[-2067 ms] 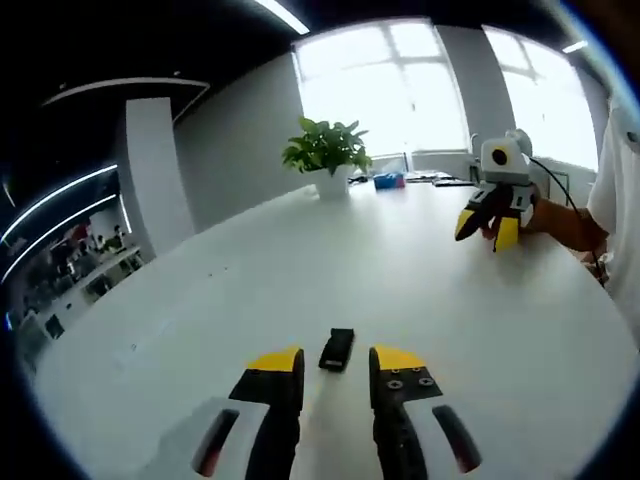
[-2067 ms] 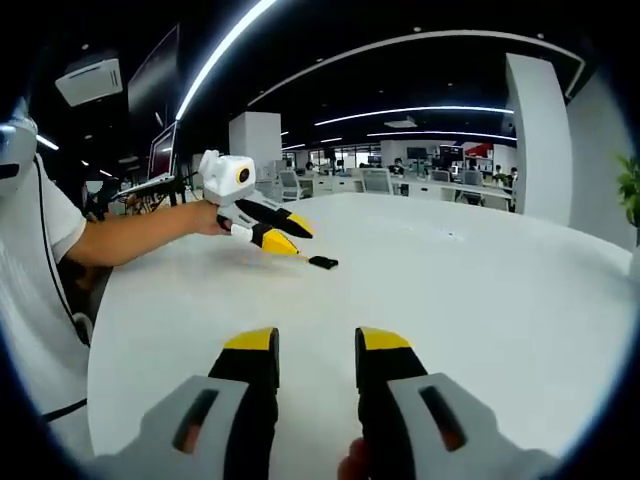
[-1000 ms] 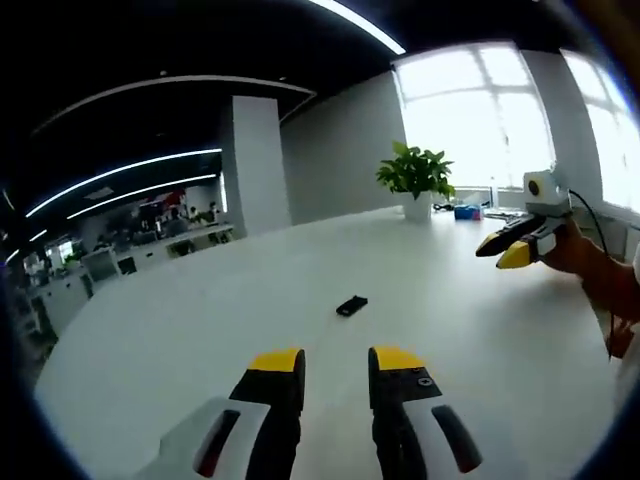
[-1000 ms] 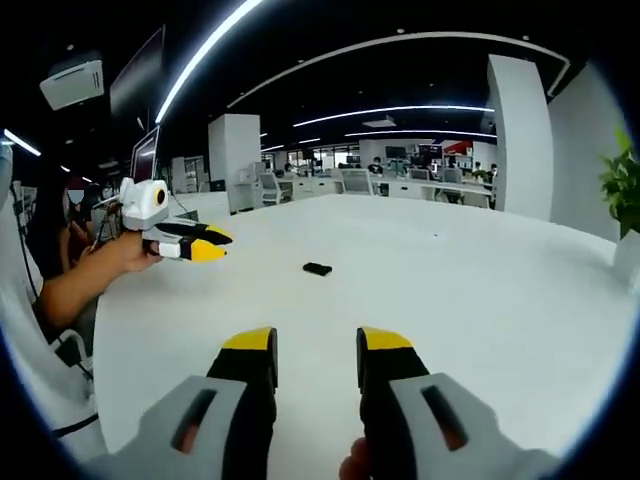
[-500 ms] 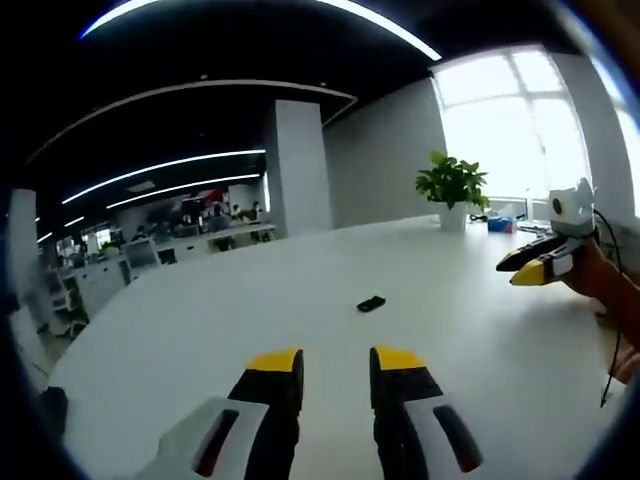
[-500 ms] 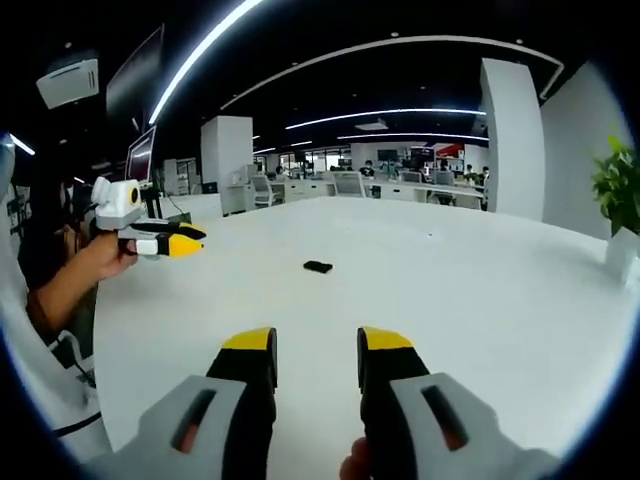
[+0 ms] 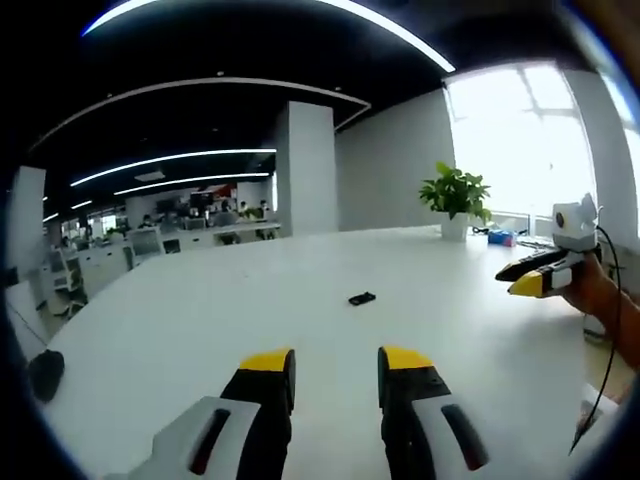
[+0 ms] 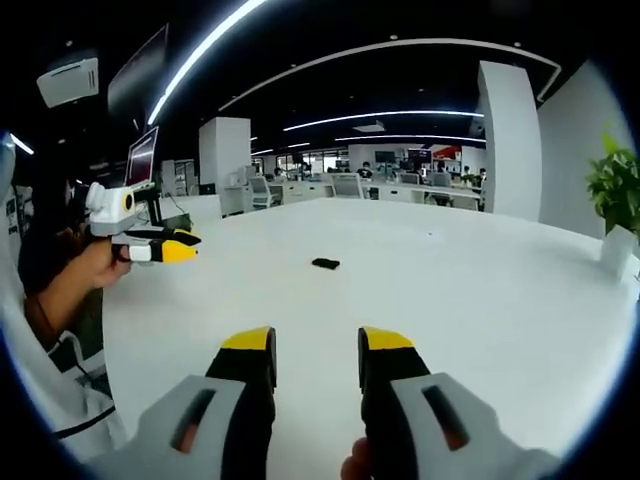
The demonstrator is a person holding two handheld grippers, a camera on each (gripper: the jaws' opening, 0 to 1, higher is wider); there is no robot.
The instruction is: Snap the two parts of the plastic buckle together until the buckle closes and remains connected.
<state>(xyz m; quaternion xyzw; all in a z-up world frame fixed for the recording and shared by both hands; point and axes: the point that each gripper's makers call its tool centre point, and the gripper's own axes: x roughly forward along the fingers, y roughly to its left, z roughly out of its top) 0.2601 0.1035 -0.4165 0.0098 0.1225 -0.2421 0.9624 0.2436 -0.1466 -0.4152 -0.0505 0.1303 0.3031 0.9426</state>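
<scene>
A small black plastic buckle [image 7: 362, 298] lies flat on the white table [image 7: 200, 330], showing as one dark piece; it is too small to make out its seam. My left gripper [image 7: 336, 365] hovers well short of it, open, with nothing between the yellow tips. In the right gripper view the buckle [image 8: 325, 263] sits mid-table, far beyond my right gripper [image 8: 317, 345], which is also open and holds nothing. The right gripper [image 7: 540, 275] appears at the right of the left gripper view, held in a hand. The left gripper [image 8: 155, 247] appears at the left of the right gripper view.
A potted plant [image 7: 455, 195] stands at the table's far side by the windows, with small items [image 7: 500, 237] beside it. A dark rounded object [image 7: 45, 372] lies near the table's left edge. Desks and a pillar [image 8: 512, 135] stand behind.
Both grippers have drawn back from the buckle, the left one from right over it. The buckle stays on the table, now looking smaller and farther off.
</scene>
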